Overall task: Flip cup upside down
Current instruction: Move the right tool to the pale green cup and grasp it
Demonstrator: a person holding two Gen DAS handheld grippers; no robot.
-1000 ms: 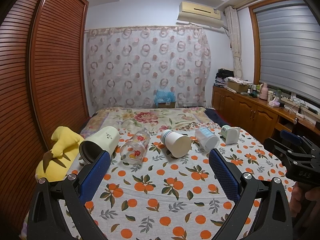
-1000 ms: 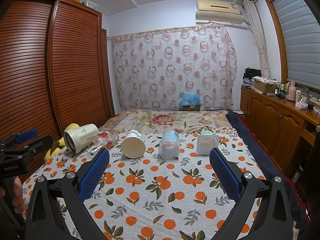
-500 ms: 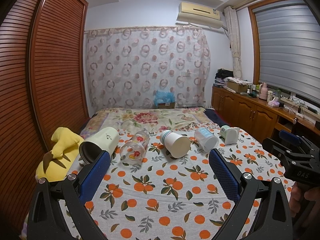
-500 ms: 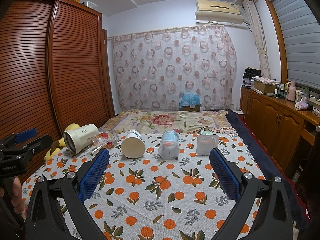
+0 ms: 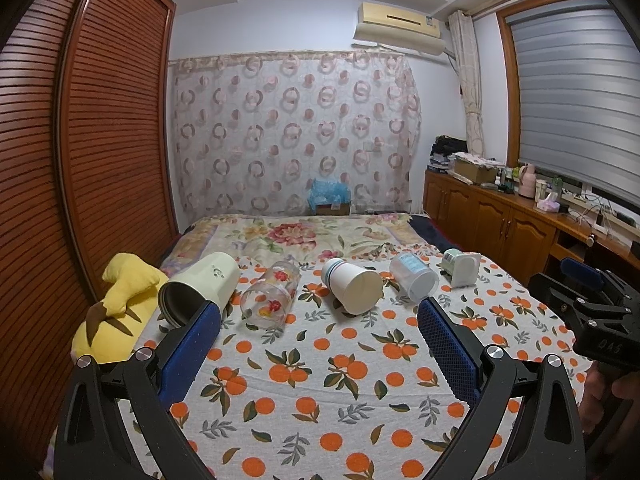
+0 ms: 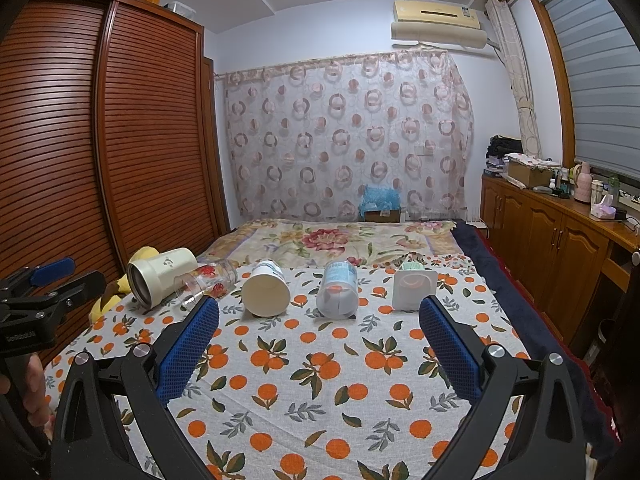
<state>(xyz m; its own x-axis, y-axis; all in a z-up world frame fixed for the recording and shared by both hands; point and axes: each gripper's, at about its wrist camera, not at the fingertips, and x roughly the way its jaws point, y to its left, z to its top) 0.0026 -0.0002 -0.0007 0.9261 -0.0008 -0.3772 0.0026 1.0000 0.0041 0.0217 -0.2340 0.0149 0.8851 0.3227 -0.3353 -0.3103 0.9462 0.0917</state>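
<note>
Ahead of left gripper (image 5: 318,322) and right gripper (image 6: 319,320), both spread wide and holding nothing: five cups (image 6: 266,294) lying sideways on bed (image 6: 320,380).

Bed (image 6: 320,392), orange-print cover. Lying on their sides in a row across mid-frame, left to right: cream tumbler (image 6: 160,276), floral glass (image 6: 208,282), white paper cup (image 6: 266,290), clear plastic cup (image 6: 337,292), square-based cup (image 6: 412,286). Yellow plush (image 5: 116,312) at left edge.
</note>
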